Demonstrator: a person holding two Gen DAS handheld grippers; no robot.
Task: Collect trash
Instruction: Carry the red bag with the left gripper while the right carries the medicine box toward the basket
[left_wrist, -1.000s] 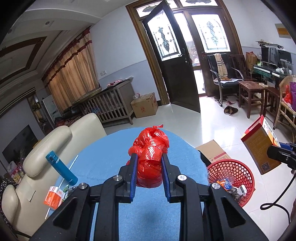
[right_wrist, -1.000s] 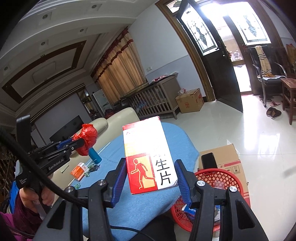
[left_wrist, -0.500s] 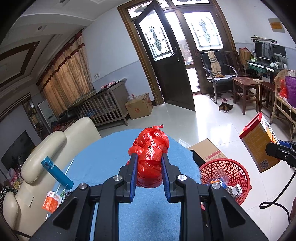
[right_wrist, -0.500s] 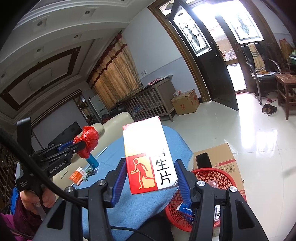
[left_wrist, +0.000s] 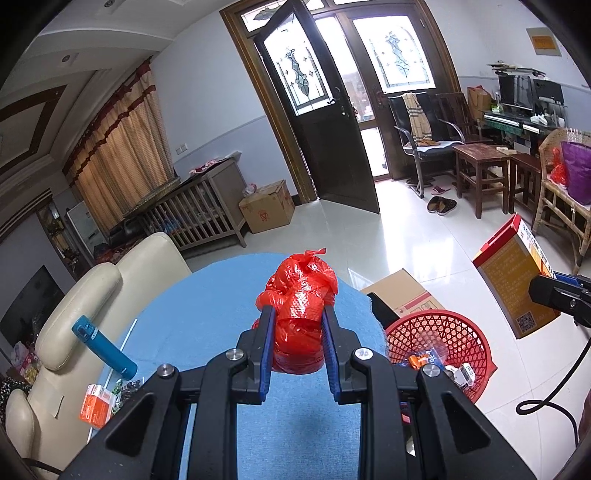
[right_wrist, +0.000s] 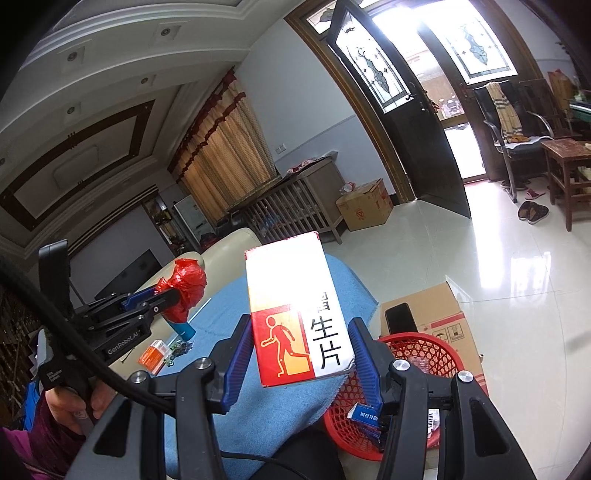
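My left gripper (left_wrist: 298, 334) is shut on a knotted red plastic bag (left_wrist: 300, 295) and holds it above the blue tablecloth (left_wrist: 207, 306). The bag also shows in the right wrist view (right_wrist: 184, 286). My right gripper (right_wrist: 300, 350) is shut on a red and white carton (right_wrist: 295, 306) with a running-man picture, held in the air above the table edge. The carton shows at the right of the left wrist view (left_wrist: 515, 273). A red mesh basket (left_wrist: 439, 334) with several bits of trash stands on the floor right of the table, also in the right wrist view (right_wrist: 417, 350).
A blue bottle (left_wrist: 105, 349), an orange packet (left_wrist: 96, 405) and small wrappers lie at the table's left. A cream sofa (left_wrist: 88, 288) is behind. A cardboard box (left_wrist: 400, 291) with a black phone sits beside the basket. Chairs and stools stand at the far right.
Both grippers have lifted and drifted slightly with their loads; the basket and table sit lower in view. Both grips are unchanged.
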